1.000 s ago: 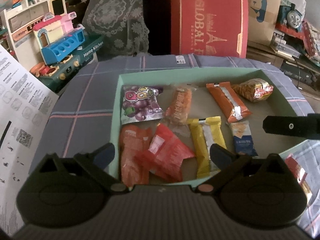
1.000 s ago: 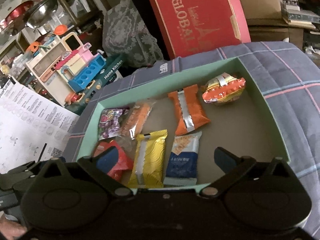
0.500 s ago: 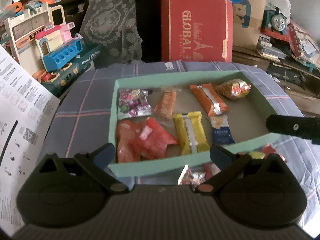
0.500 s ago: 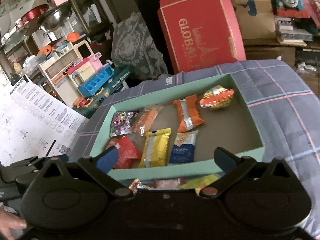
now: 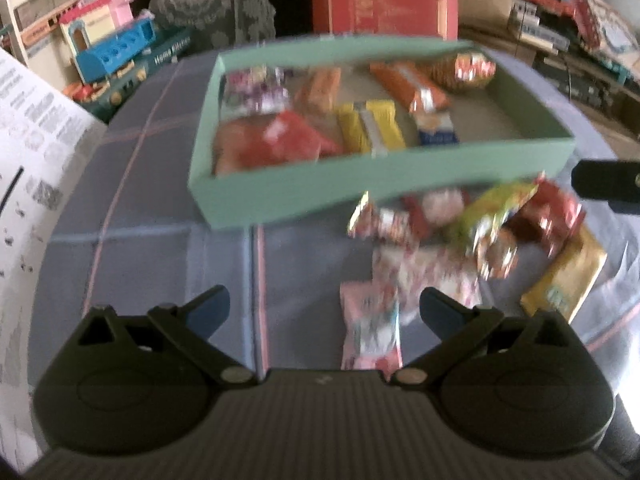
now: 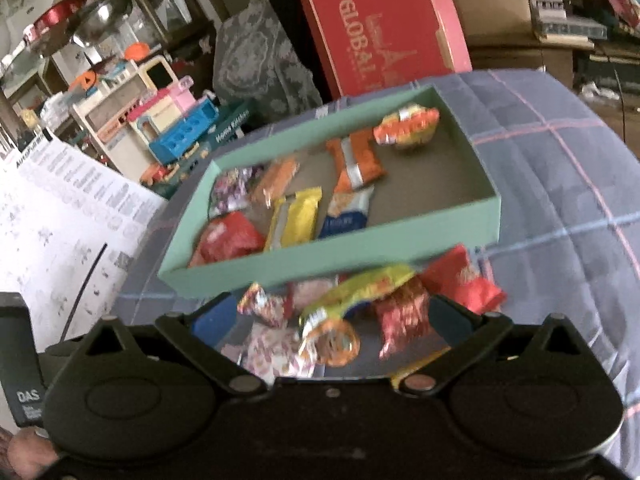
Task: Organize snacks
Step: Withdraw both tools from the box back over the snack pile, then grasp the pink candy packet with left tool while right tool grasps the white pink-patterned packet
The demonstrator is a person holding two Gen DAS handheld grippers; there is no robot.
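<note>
a cluttered room in dim, warm light. a grey-blue plaid cloth (image 6: 560,184) with pink lines covers the work surface. behind it a red cardboard box (image 6: 384,28) stands upright beside a grey patterned cushion (image 6: 256,64). to the left sits a pastel toy kitchen (image 6: 160,120), with a white printed sheet (image 6: 60,216) nearer. shelves of clutter (image 6: 60,20) fill the far left corner.

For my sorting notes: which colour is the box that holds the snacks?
The box is pale mint green outside, with a brownish floor; the right wrist view shows it best.
</note>
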